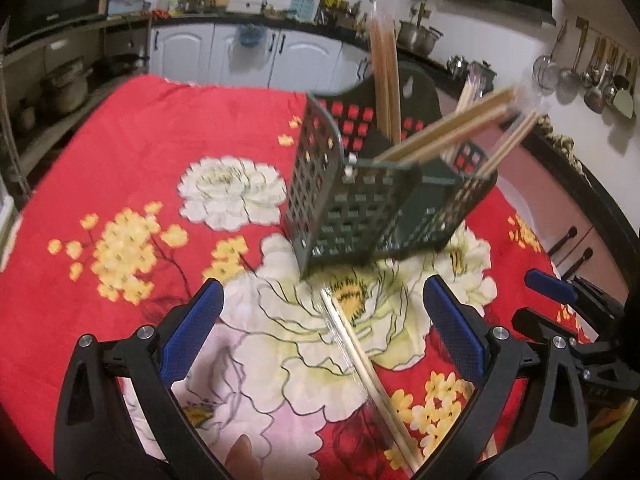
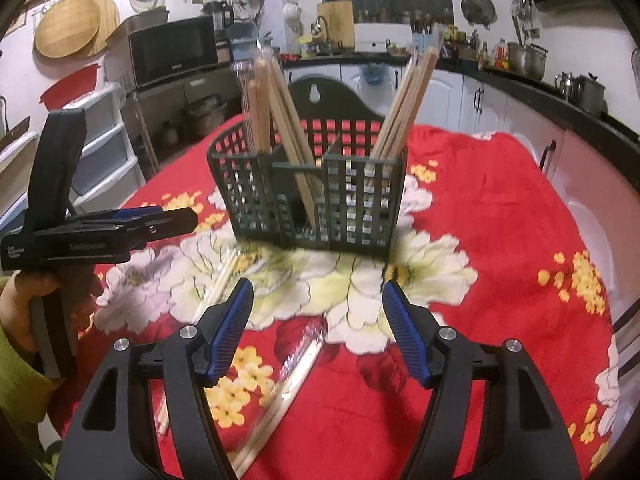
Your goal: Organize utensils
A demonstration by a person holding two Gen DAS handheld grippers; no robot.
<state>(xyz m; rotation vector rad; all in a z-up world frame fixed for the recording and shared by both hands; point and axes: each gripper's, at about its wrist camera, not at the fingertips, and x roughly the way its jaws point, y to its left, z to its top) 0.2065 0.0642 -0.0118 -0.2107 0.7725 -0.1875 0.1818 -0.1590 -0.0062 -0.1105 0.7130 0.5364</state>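
Mostly the sorting looks done. From the left wrist view, the green utensil caddy (image 1: 372,192) on the red floral desk (image 1: 132,128) already holds several chopstick bundles (image 1: 386,76), while 1 wrapped chopstick pair (image 1: 368,376) lies between the left gripper (image 1: 320,328), jaws spread, empty. From the right wrist view, another wrapped pair (image 2: 292,368) lies below the right gripper (image 2: 318,324), jaws spread around nothing.

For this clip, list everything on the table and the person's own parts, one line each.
Basket: one, dark green, mid-table, upright, with dividers.
Chopsticks in basket: several bundles, tan, leaning in its compartments.
Wrapped chopsticks: at least two packs, tan in clear wrap, flat on the cloth in front of the basket.
Tablecloth: one, red with white and yellow flowers.
Left claw: black, blue pads, open, empty.
Right claw: black, blue pads, open, empty.
Hand: one, gripping the left claw's handle.
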